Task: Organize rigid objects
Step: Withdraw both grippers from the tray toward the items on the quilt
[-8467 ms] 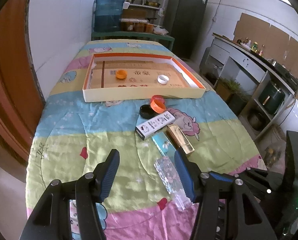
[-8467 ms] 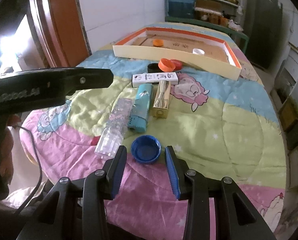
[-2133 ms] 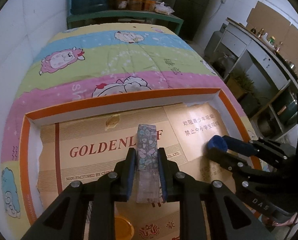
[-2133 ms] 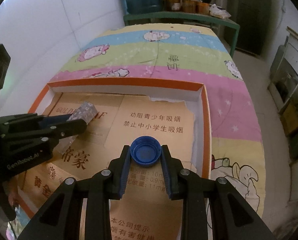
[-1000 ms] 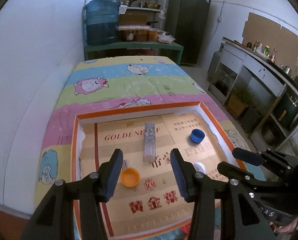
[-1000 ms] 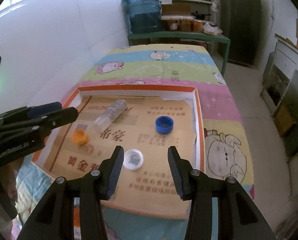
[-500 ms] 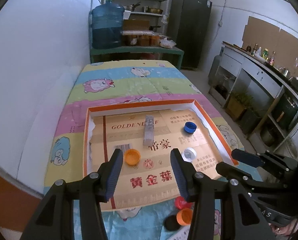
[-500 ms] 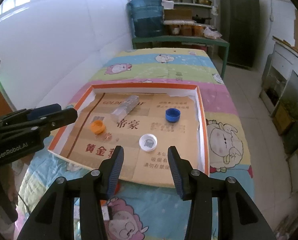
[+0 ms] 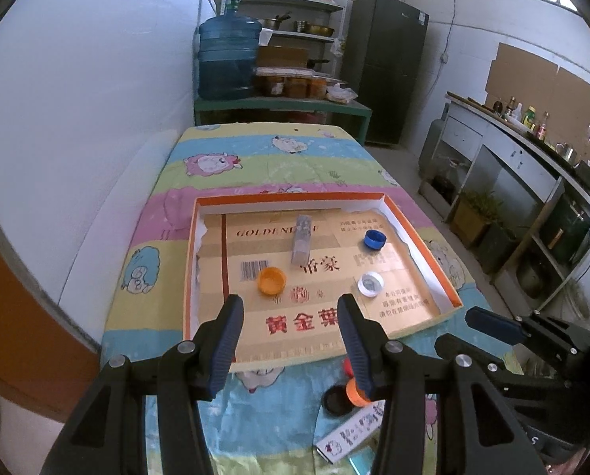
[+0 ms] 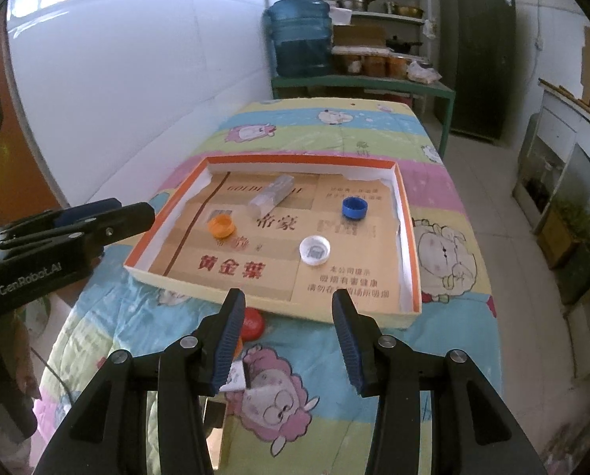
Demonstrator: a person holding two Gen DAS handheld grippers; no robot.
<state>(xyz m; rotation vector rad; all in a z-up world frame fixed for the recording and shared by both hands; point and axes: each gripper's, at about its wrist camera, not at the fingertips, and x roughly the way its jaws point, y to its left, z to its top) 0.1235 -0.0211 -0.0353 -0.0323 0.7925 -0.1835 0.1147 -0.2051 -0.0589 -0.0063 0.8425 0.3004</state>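
So the table (image 9: 255,166) has a cartoon sheep blanket over it, and a big shallow box (image 9: 421,251) with an orange rim sits in the middle. Both grippers hang over the near edge with nothing in them: left gripper (image 9: 291,336) jaws apart, right gripper (image 10: 287,332) jaws apart too. Inside the box a clear plastic case (image 9: 302,239) lies flat near the far side, then a blue cap (image 10: 354,208), an orange cap (image 9: 271,280) and a white cap (image 10: 314,250), all spread apart. Outside the box, a red cap (image 10: 253,324) sits just by the near wall.
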